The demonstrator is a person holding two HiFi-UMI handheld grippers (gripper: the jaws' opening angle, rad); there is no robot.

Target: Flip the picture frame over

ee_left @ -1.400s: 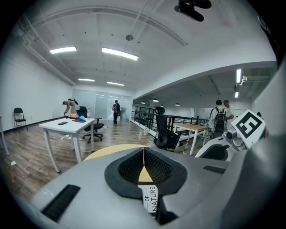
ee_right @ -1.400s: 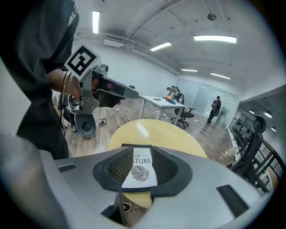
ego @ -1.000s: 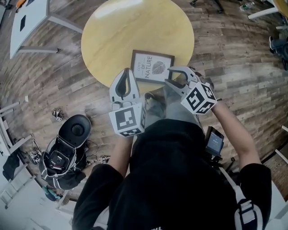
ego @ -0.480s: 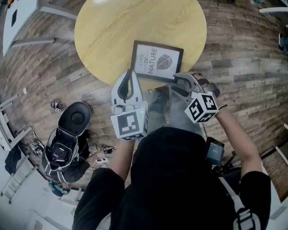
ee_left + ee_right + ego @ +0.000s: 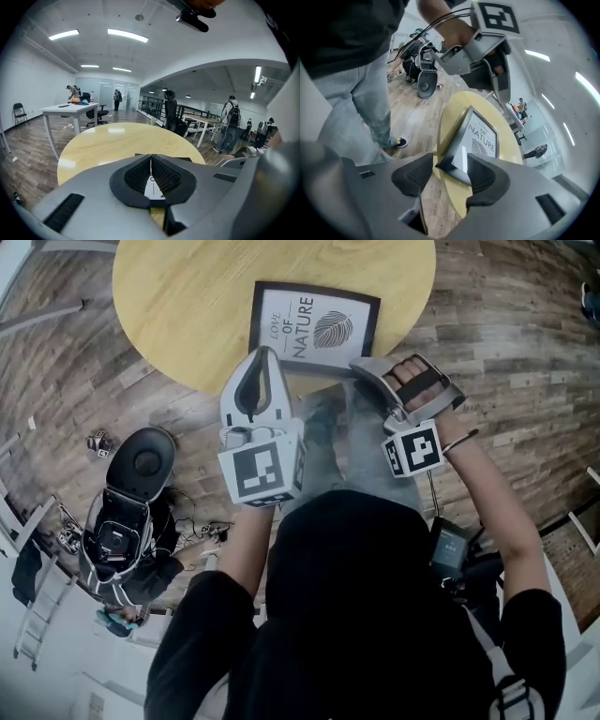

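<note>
Sunk lower and closer than a second ago. Left gripper [image 5: 265, 354]: pressed shut, empty. Right gripper [image 5: 450, 174]: just spread wide, straddling picture frame [image 5: 314, 324] corner, not pinching. Lying face-up near table [image 5: 187, 296] edge; probably light, stiff, fragile, so pinch the border.

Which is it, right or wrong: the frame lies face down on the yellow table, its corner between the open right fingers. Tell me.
Wrong: the frame lies face up; the head view shows its print. It is on the yellow table, its corner between the right gripper's open fingers, which have just been opening.
</note>
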